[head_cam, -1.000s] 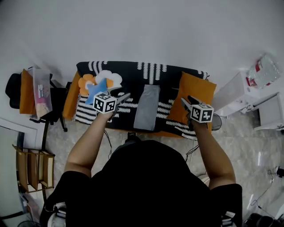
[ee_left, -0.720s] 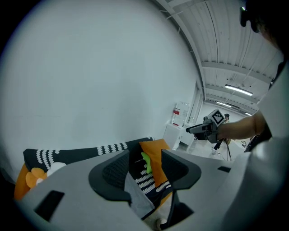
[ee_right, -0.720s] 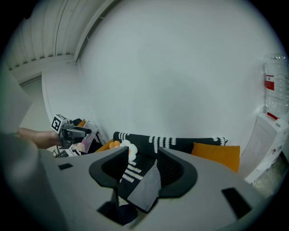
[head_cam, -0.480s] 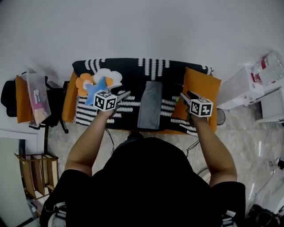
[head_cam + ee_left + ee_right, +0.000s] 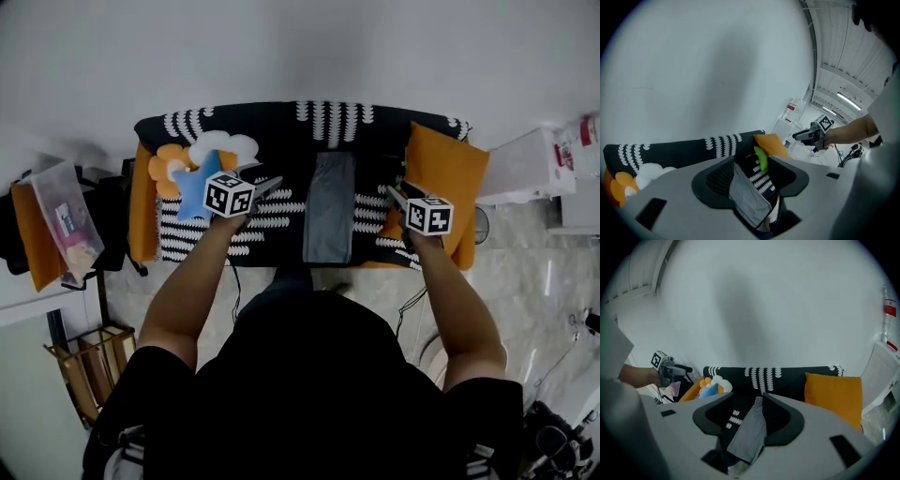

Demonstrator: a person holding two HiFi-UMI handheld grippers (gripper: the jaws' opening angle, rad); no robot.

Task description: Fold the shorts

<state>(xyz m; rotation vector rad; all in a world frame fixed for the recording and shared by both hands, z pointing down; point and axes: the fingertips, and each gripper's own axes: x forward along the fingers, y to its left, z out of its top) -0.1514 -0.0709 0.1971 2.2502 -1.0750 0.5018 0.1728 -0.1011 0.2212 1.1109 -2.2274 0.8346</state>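
Shorts (image 5: 330, 208) lie as a narrow grey strip mid-seat on the patterned sofa (image 5: 262, 131), untouched. Left hand-held gripper (image 5: 274, 183) and right hand-held gripper (image 5: 392, 194) have both dropped closer, jaws spread and empty, flanking the strip. Next fold probably imminent.

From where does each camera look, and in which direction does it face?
Head view: on the person's head, facing steeply down at the grey shorts on the sofa; the arms, left gripper and right gripper show.
Left gripper view: on the left gripper, facing along its open jaws to the shorts; the right hand shows.
Right gripper view: on the right gripper, facing likewise; the left hand shows.
Shared: both gripper views see the shorts beyond their jaws.
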